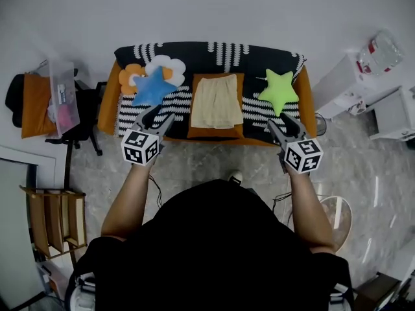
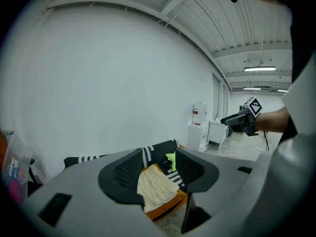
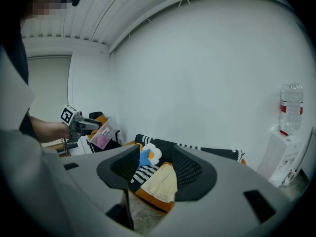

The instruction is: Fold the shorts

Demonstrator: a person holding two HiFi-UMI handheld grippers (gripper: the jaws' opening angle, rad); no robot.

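**Head view.** A person stands facing an orange sofa [image 1: 107, 102] set against a white wall [image 1: 207, 8], with a black-and-white patterned throw [image 1: 214, 56] draped over it. The shorts [image 1: 216, 101], pale cream, lie spread flat at the middle of the seat, on what looks like an orange cushion [image 1: 215, 133]. A blue star cushion [image 1: 153, 87] overlaps a white-and-orange flower cushion [image 1: 163, 65] at the sofa's left end, and a green star cushion [image 1: 279, 91] sits near its right end. The left claw [image 1: 159, 114] is held out just short of the sofa's front edge below the blue star. The right claw [image 1: 283, 123] is level with it below the green star. Both are well apart from the shorts. A clear box [image 1: 63, 96] stands off to the left, and a water bottle [image 1: 379, 52] rests on a white cabinet [image 1: 343, 83] to the right.

**Left gripper view.** The left claw's jaws stand wide apart with nothing between them. Through the gap the shorts show on the orange cushion, with the green star behind. The right claw is in the air at the right edge, over a marbled floor [image 2: 247, 144].

**Right gripper view.** The right claw's jaws are likewise spread wide and hold nothing. The gap frames the shorts, the striped throw, and the blue star and flower beyond them. The left claw shows at the left, and the bottle stands at the far right.
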